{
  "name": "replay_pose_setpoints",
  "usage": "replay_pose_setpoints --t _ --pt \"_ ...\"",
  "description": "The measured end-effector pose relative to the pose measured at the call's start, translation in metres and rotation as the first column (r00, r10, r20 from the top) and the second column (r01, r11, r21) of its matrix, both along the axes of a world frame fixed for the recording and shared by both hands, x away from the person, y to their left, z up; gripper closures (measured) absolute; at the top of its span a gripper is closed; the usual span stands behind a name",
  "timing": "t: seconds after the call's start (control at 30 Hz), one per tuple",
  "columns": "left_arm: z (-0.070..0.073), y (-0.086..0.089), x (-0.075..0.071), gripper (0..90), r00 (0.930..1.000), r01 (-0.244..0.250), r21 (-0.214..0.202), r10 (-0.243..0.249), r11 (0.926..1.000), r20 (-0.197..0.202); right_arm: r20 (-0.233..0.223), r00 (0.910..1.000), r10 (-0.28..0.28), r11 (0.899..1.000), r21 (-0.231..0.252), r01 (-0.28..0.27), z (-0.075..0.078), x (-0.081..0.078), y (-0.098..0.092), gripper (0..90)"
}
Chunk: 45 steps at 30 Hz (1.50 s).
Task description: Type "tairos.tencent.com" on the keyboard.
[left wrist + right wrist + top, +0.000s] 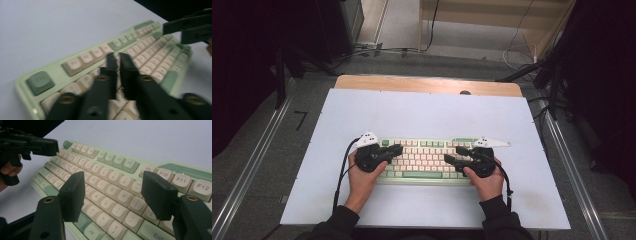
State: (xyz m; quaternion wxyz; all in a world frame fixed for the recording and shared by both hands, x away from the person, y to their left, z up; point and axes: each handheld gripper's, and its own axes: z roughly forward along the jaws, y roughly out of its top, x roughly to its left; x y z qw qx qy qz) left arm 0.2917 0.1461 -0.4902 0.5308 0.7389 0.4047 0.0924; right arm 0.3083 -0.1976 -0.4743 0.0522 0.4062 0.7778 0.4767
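Note:
A pale green keyboard (pixel 422 172) with cream keys lies across the near middle of the white table top. My left gripper (pixel 399 148) hovers over its left keys. In the left gripper view the keyboard (pixel 82 58) runs away to the right and the left gripper (pixel 117 56) is shut, its jaws almost touching, with nothing between them. My right gripper (pixel 453 154) reaches over the right half. In the right gripper view it (pixel 113 185) stands open, wide above the letter keys of the keyboard (pixel 107 157). I cannot tell if either one touches a key.
A white sheet (pixel 427 112) covers the wooden table, whose bare far edge (pixel 427 84) shows beyond it. Metal rails (pixel 257 160) run along both sides. Cables lie on the floor (pixel 377 50) past the table. The other gripper (pixel 47 147) sits at the top left of the right gripper view.

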Motion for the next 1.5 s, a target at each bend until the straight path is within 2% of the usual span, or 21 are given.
replay_pose_setpoints --t 0.07,0.13,0.17,0.37,0.57,0.73,0.8,0.9,0.97,1.03,1.1,1.2,1.3,1.4,1.5 --pt "0.0 -0.005 0.001 90.0 0.9997 0.024 0.023 -0.024 0.9994 -0.008 0.0 1.0 0.002 1.0 -0.002 -0.002 0.0 0.0 0.0 34.1" --pt "0.001 -0.012 0.003 90.0 0.9993 0.037 0.083 -0.038 0.9959 0.007 -0.001 1.0 0.003 1.0 -0.002 -0.003 0.0 0.0 0.0 34.1" --pt "0.001 -0.013 0.003 90.0 0.999 0.042 0.093 -0.043 0.9948 0.01 0.0 1.0 0.004 1.0 -0.003 -0.004 0.0 0.0 0.001 34.1" --pt "-0.002 -0.022 0.005 90.0 0.9988 0.04 0.188 -0.045 0.9813 0.021 -0.001 1.0 0.005 1.0 -0.002 -0.005 -0.001 0.0 0.001 34.1" --pt "-0.005 -0.023 0.007 90.0 0.999 0.037 0.22 -0.041 0.9749 0.015 -0.004 1.0 0.007 1.0 -0.006 -0.007 -0.001 0.0 0.002 34.1" --pt "-0.006 -0.024 0.009 90.0 0.999 0.042 0.225 -0.044 0.9734 0.005 -0.005 1.0 0.008 1.0 -0.009 -0.008 -0.002 0.0 0.002 34.1" --pt "-0.006 -0.026 0.009 90.0 0.9989 0.047 0.25 -0.048 0.9671 -0.002 -0.007 0.9999 0.008 1.0 -0.009 -0.008 -0.002 0.0 0.002 34.1" --pt "-0.006 -0.028 0.008 90.0 0.9983 0.056 0.262 -0.057 0.9635 -0.004 -0.009 0.9999 0.008 1.0 -0.009 -0.008 -0.002 -0.001 0.002 34.1" --pt "-0.003 -0.027 0.006 90.0 0.9981 0.054 0.245 -0.06 0.968 0.017 -0.008 0.9999 0.008 1.0 -0.009 -0.008 -0.002 -0.001 0.002 34.1" --pt "0.002 -0.023 0.004 88.2 0.9978 0.041 0.202 -0.051 0.9785 0.043 -0.006 0.9999 0.009 1.0 -0.007 -0.009 -0.001 -0.001 0.002 34.2" --pt "0.006 -0.018 0.003 78.5 0.9976 0.025 0.149 -0.034 0.9885 0.061 -0.005 1.0 0.007 1.0 -0.007 -0.007 -0.002 -0.001 0.002 34.2" --pt "0.009 -0.01 0.003 59.3 0.998 -0.004 0.072 -0.001 0.9974 0.064 -0.004 1.0 0.005 1.0 -0.009 -0.005 -0.002 -0.001 0.002 34.3" --pt "0.01 -0.003 0.003 46.0 0.9977 -0.034 0.011 0.033 0.9994 0.059 -0.004 1.0 0.007 1.0 -0.008 -0.007 -0.001 -0.001 0.002 35.4" --pt "0.011 0.004 0.001 43.7 0.9971 -0.043 -0.031 0.045 0.9986 0.061 -0.004 1.0 0.009 1.0 -0.011 -0.009 -0.002 -0.001 0.002 37.9" --pt "0.012 0.009 -0.001 40.5 0.9966 -0.053 -0.04 0.056 0.9978 0.061 0.006 0.9998 0.02 1.0 -0.016 -0.02 -0.002 -0.002 0.004 44.1"
